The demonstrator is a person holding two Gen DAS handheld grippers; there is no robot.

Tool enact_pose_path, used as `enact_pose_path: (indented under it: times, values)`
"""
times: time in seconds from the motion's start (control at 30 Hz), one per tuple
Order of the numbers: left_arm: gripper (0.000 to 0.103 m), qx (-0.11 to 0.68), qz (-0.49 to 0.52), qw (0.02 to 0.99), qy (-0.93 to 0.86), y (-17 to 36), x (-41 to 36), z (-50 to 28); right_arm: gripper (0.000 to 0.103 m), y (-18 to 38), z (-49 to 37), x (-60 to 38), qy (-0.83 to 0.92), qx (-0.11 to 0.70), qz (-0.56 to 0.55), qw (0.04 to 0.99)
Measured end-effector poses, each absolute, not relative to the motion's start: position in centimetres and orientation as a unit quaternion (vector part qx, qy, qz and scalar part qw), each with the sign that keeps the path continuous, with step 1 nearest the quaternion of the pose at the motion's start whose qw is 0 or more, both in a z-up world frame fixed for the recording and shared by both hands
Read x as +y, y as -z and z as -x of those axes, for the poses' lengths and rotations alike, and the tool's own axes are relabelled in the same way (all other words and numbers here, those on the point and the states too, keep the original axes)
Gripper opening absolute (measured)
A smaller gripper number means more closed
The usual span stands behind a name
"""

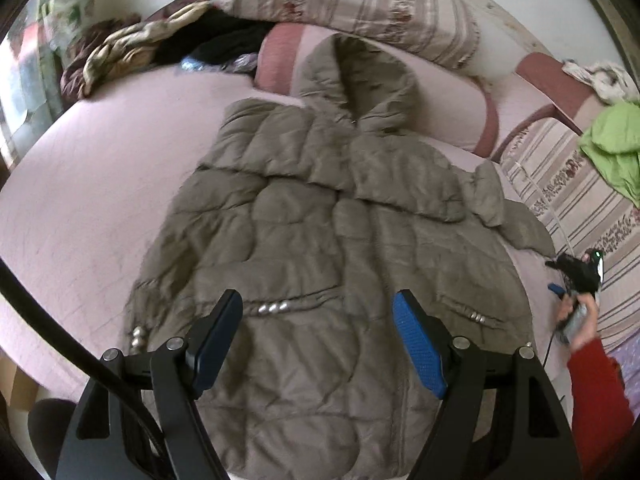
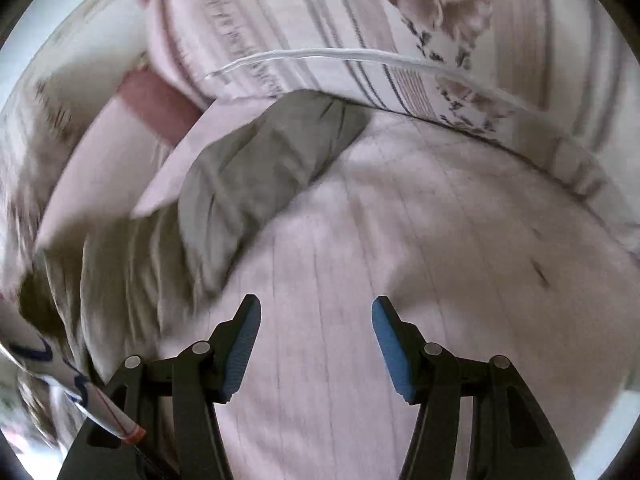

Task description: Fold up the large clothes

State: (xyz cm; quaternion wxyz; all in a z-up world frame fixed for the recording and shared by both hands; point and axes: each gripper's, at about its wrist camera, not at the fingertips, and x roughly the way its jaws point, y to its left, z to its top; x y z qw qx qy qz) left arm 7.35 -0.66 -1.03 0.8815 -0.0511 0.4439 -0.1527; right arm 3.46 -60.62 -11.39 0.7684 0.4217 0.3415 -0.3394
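A large olive-grey hooded puffer jacket (image 1: 320,216) lies spread flat, front up, on the pink bed sheet (image 1: 100,184), hood toward the far pillows. My left gripper (image 1: 318,312) is open and empty, held above the jacket's lower front near the silver pocket snaps (image 1: 274,307). My right gripper (image 2: 316,316) is open and empty over the bare sheet (image 2: 400,240), to the right of the jacket's sleeve (image 2: 256,168). The right gripper also shows in the left wrist view (image 1: 576,276), held by a hand in a red sleeve beside the jacket's right edge.
Striped floral pillows (image 1: 360,0) lie at the head of the bed. A striped quilt (image 1: 580,208) with a green garment (image 1: 612,148) is on the right. A pile of dark and patterned clothes (image 1: 160,48) lies at the far left. A white cord (image 2: 360,56) runs along the quilt.
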Motion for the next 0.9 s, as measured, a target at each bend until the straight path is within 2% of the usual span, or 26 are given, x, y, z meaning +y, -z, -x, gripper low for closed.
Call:
enact_pose_path:
  times: [0.23,0.27,0.3,0.37,0.4,0.57,0.7,0.9]
  values:
    - [0.077,0.467,0.044,0.873,0.129,3.2,-3.3,-9.7,0.063,12.2,-8.8,-66.5,0.329,0.307,-0.455,0.769]
    - [0.077,0.468,0.039,0.875,0.121,3.5,-3.5,-9.9,0.060,12.3,-9.4,-67.1,0.334,0.307,-0.454,0.767]
    - [0.077,0.466,0.027,0.878,0.108,3.7,-3.7,-10.2,0.039,12.3,-9.8,-67.5,0.340,0.308,-0.454,0.764]
    - [0.077,0.456,0.005,0.886,0.085,4.2,-3.7,-10.4,0.016,12.0,-10.5,-68.3,0.358,0.321,-0.450,0.752]
    - [0.077,0.447,-0.011,0.892,0.066,4.4,-3.8,-10.5,0.012,11.5,-10.5,-68.4,0.365,0.323,-0.443,0.752]
    - [0.077,0.444,-0.017,0.895,0.048,5.1,-2.6,-10.8,0.007,4.1,-10.2,-67.1,0.422,0.308,-0.310,0.794]
    - [0.077,0.437,-0.007,0.898,0.045,5.1,-1.1,-10.9,0.007,-1.2,-8.9,-65.9,0.457,0.273,-0.274,0.801]
    - [0.077,0.416,-0.003,0.909,0.032,5.0,1.7,-12.3,0.007,-7.7,-10.8,-59.9,0.420,0.249,-0.224,0.843]
